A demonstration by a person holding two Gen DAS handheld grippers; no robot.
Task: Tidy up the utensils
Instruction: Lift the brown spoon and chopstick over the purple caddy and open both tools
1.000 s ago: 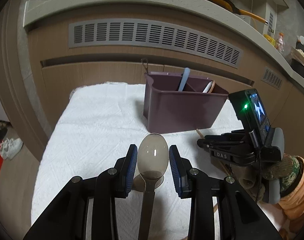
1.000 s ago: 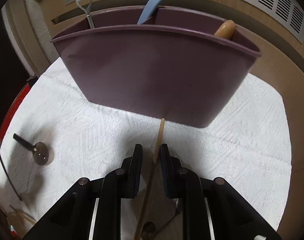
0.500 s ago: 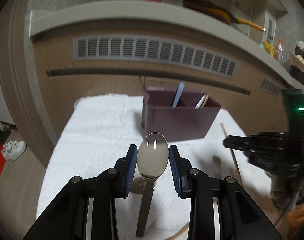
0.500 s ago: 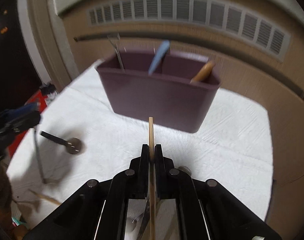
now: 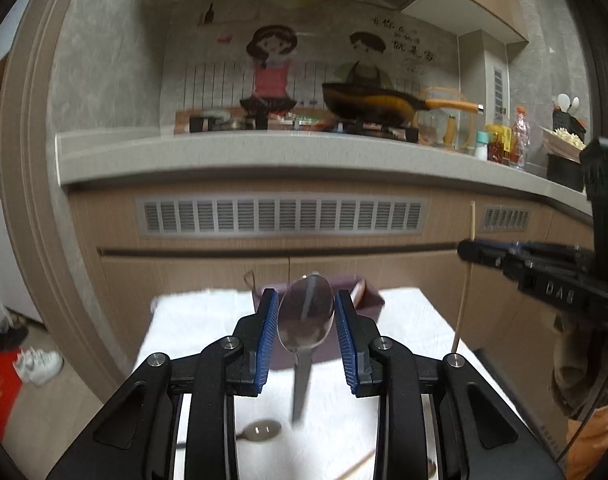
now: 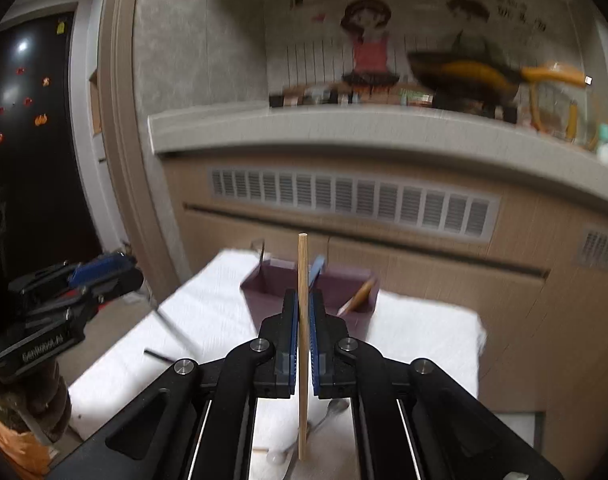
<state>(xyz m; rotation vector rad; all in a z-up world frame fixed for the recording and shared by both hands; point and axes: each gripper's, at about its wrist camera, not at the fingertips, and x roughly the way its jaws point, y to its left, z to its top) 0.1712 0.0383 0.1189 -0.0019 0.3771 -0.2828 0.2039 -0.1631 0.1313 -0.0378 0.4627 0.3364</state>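
Plainly, the chopstick (image 6: 303,320) is the lighter and fussier of the two carried pieces: a thin, stiff wooden rod standing nearly upright between the blue pads of the right tool (image 6: 302,312), which is closed tight on it at about mid-length, with a long stretch free above and below. Held at one narrow point like that, it would likely pivot if its end knocked a wall, so a hold nearer the middle suits it, as here. The metal spoon (image 5: 306,316) is heavier and smooth, probably slippery; its bowl sits between the pads of the left tool (image 5: 306,320), which are set wide and seem to touch the bowl's edges, though I cannot tell how firm that hold is, and the handle hangs down toward the camera. A grip across a rounded bowl looks less sure than one on the flat handle. Beyond both lies the purple utensil holder (image 6: 272,284), standing on the white cloth of the bench (image 6: 424,332), with a blue-handled piece (image 6: 317,266) and a wooden-handled one (image 6: 358,296) already leaning in its compartments. More utensils lie loose on the cloth below the tools, among them a small round-headed one (image 5: 262,430). Both tools hang well above the holder.
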